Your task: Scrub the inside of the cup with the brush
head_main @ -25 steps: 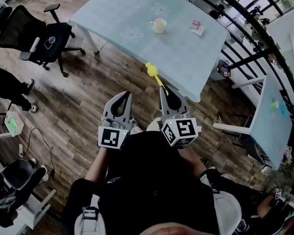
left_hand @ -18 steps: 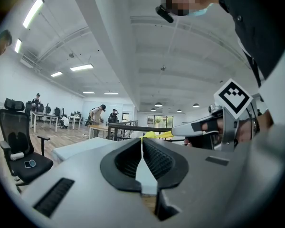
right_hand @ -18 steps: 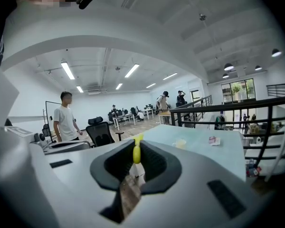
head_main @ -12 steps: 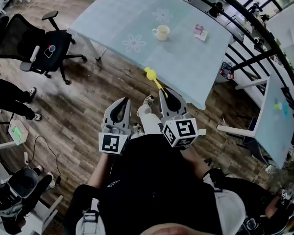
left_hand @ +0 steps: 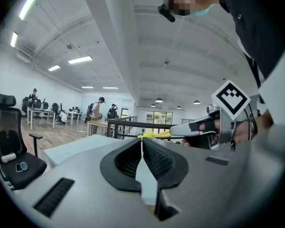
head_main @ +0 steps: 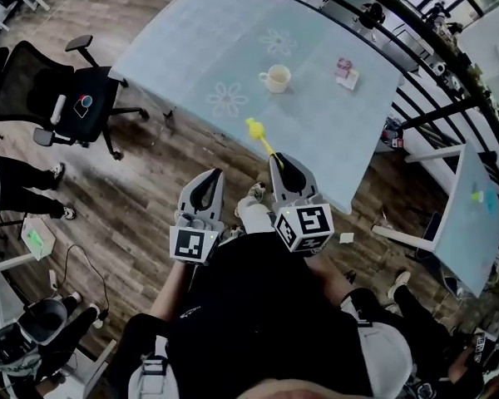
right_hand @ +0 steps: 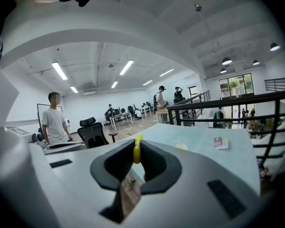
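Left gripper (head_main: 208, 181): ribbed grey jaws pressed together on nothing, likely kept free to steady the cup. Right gripper (head_main: 277, 163): jaws clamped on the thin handle of the yellow brush (head_main: 255, 126), head leading. Cup (head_main: 275, 78), cream, glossy, upright on the pale flower-patterned table (head_main: 191, 40), well ahead.

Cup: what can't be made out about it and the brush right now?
- Inside of cup: too small in head view.
- Right gripper view: cup a pale speck.
- Bristles of brush: too small in head view; right gripper view shows only a yellow sliver between jaws.
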`<state>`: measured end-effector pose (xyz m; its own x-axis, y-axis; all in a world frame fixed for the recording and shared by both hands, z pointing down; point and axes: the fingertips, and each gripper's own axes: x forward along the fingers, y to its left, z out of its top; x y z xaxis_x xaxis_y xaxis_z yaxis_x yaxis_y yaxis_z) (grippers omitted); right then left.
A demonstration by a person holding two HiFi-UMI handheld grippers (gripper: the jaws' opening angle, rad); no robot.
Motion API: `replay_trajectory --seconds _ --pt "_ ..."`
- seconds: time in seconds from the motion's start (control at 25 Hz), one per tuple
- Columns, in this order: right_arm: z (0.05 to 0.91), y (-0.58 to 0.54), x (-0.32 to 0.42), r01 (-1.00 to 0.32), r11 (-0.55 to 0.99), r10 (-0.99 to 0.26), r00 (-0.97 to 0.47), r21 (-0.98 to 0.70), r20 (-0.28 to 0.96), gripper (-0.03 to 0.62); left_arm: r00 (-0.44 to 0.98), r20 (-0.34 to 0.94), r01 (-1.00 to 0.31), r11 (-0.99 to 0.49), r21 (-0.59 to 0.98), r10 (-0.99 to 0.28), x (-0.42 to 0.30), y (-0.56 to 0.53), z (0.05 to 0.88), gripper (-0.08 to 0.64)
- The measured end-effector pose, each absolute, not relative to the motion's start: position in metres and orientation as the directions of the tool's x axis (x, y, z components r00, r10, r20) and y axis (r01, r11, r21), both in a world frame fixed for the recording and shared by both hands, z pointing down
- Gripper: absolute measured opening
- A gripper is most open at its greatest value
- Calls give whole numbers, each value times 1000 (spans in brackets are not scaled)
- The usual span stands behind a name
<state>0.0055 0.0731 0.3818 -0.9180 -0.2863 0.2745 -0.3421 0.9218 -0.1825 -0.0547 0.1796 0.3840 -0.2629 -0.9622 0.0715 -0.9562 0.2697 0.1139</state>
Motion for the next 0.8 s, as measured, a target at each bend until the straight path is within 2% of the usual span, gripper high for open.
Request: replay_trajectory --seconds 0.16,0.52,0.8 --pt "382 30 -16 -370 910 -310 -907 -187 285 40 -242 74 -962 249 108 -967 -79 136 378 19" --pt "359 -37 -43 -391 901 -352 -912 -189 209 40 -218 27 -971 220 95 -975 -113 67 363 18" --pt "367 -64 -33 -465 860 -415 -877 -209 242 40 -111 25 -986 114 125 -993 -116 21 365 20"
